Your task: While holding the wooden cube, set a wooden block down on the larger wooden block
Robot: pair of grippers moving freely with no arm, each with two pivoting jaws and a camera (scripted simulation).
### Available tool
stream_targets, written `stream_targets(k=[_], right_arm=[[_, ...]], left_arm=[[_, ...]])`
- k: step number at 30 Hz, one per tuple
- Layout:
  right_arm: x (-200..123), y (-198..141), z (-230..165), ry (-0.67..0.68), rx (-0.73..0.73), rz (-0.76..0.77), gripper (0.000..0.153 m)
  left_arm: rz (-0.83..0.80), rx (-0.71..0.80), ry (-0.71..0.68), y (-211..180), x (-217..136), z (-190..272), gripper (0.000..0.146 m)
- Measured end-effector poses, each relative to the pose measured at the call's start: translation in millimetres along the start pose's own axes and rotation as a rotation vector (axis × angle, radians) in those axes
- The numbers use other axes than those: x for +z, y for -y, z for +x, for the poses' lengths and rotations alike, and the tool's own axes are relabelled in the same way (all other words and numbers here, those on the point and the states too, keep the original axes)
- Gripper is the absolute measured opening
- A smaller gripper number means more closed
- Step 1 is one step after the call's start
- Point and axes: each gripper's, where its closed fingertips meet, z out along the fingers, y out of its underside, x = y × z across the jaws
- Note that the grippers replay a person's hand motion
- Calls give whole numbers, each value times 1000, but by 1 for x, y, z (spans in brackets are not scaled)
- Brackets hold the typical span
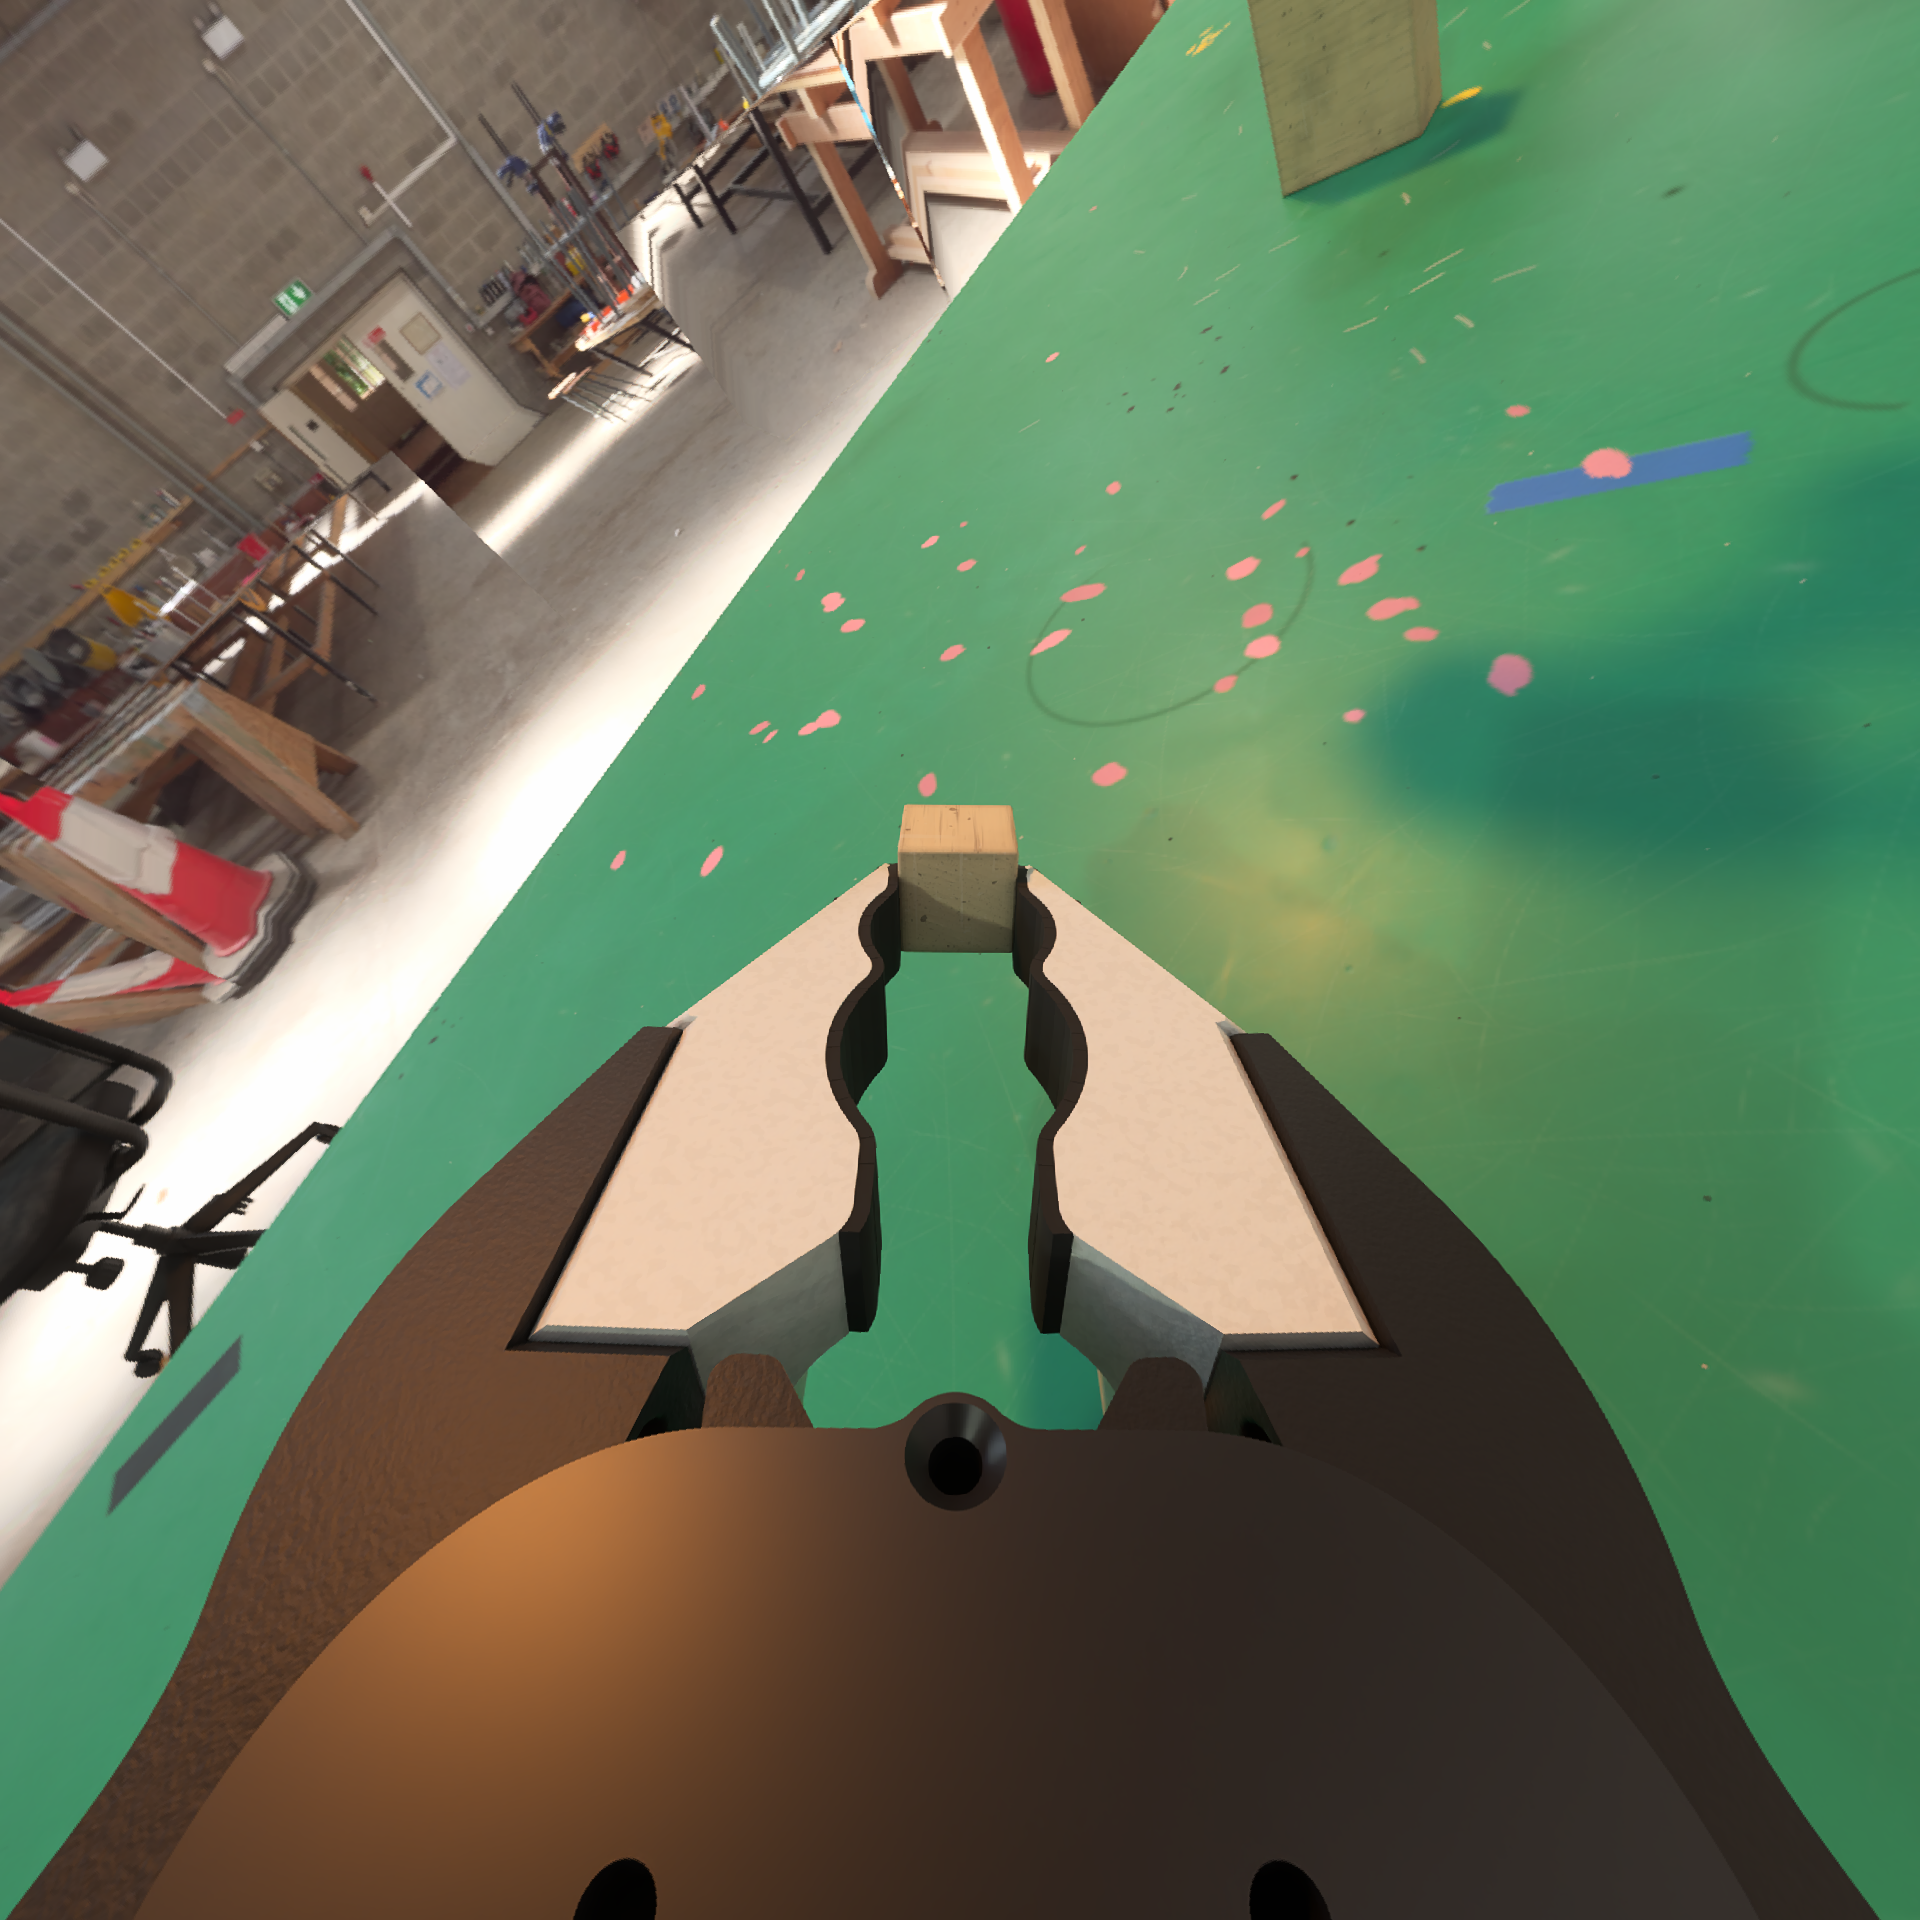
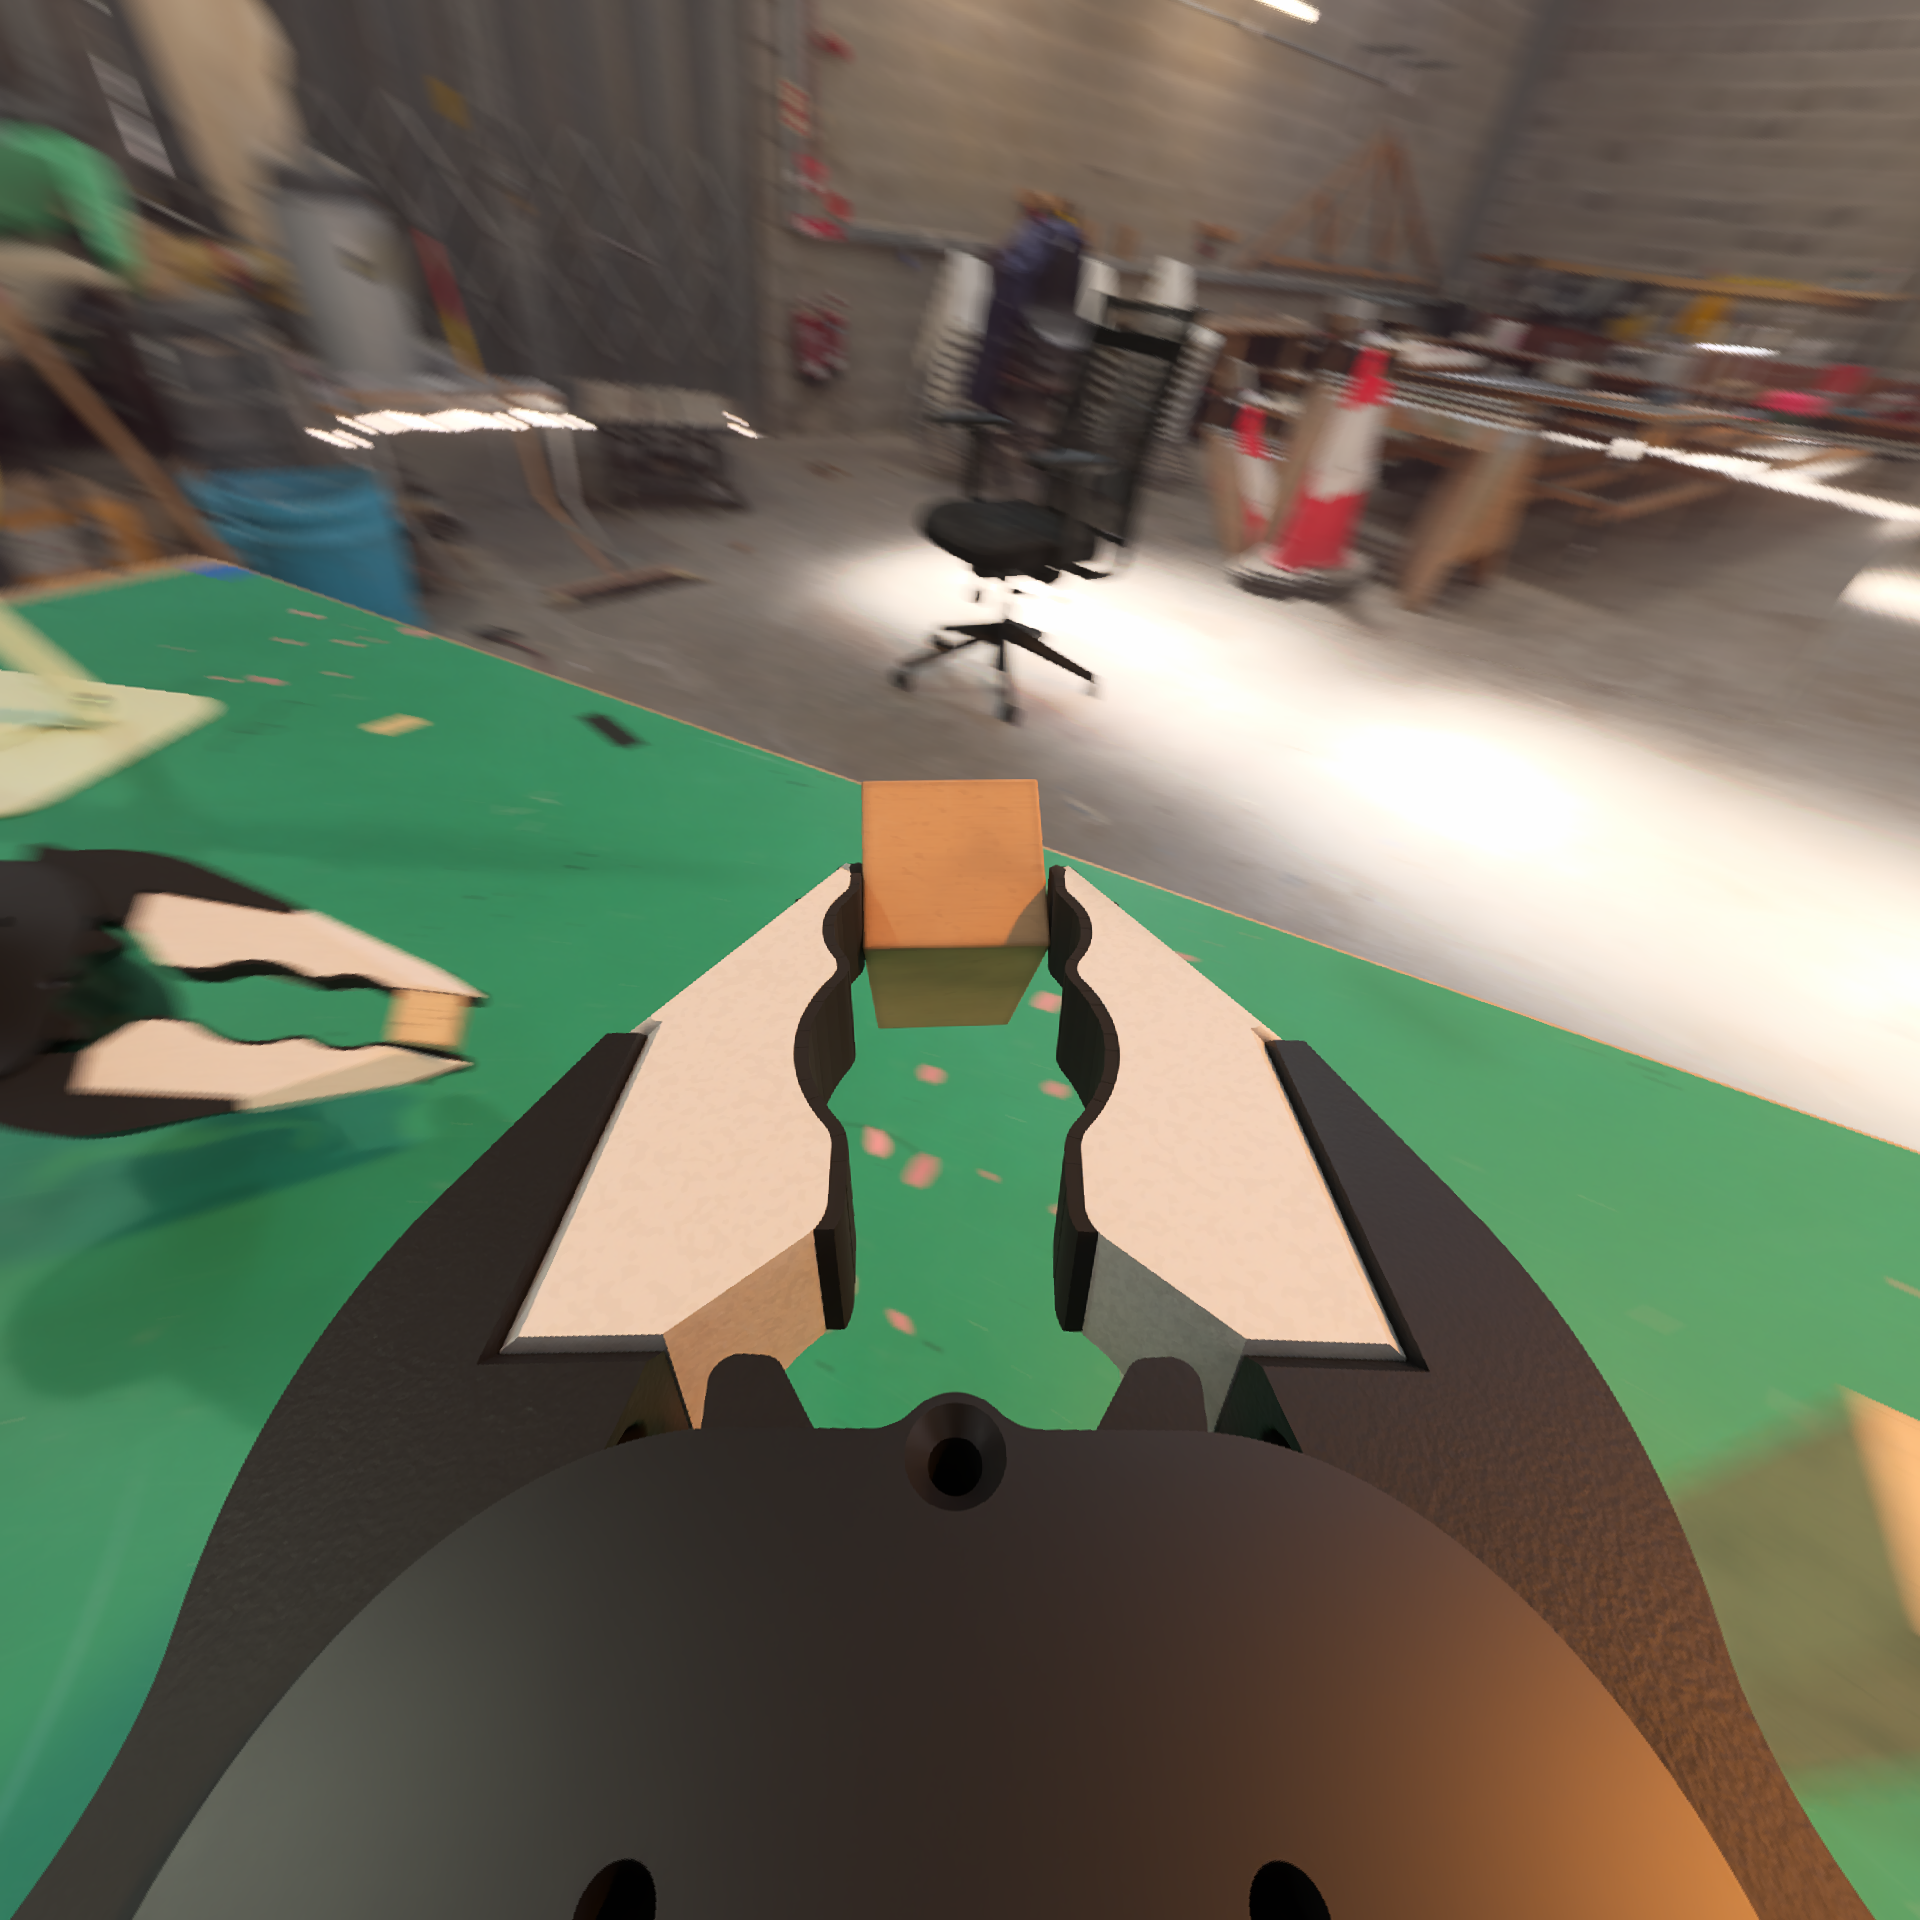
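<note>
My left gripper (image 1: 956, 883) is shut on a small pale wooden cube (image 1: 956, 878) and holds it above the green table (image 1: 1455, 1091). The larger wooden block (image 1: 1345, 88) stands upright far ahead at the top right of the left wrist view. My right gripper (image 2: 954, 914) is shut on an orange-tan wooden block (image 2: 951, 883), held above the table near its edge. The left gripper (image 2: 442, 1023) with the cube (image 2: 426, 1018) also shows at the left of the right wrist view. A blurred wooden shape (image 2: 1886, 1475) lies at the lower right edge there.
The table edge (image 1: 727, 644) runs diagonally with the workshop floor beyond it. A strip of blue tape (image 1: 1621, 473) and pink spots mark the table. A pale flat sheet (image 2: 83, 738) lies at the far left. An office chair (image 2: 1003, 551) and a striped cone (image 2: 1335, 468) stand on the floor.
</note>
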Motion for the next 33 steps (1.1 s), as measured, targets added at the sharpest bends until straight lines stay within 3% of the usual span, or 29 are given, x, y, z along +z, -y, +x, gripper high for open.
stream_targets(k=[7, 14, 20, 33], right_arm=[[-62, 14, 145, -388, -30, -156, 35], [-72, -51, 233, -520, 65, -379, 35], [-61, -107, 250, -497, 165, -614, 35], [-35, -42, 221, -444, 66, -534, 42]], left_arm=[[-5, 32, -2, 2, 1, 6, 20], [-13, 37, -2, -1, 3, 5, 20], [-20, 42, -3, -2, 4, 5, 20], [-16, 29, 6, -2, 2, 1, 20]])
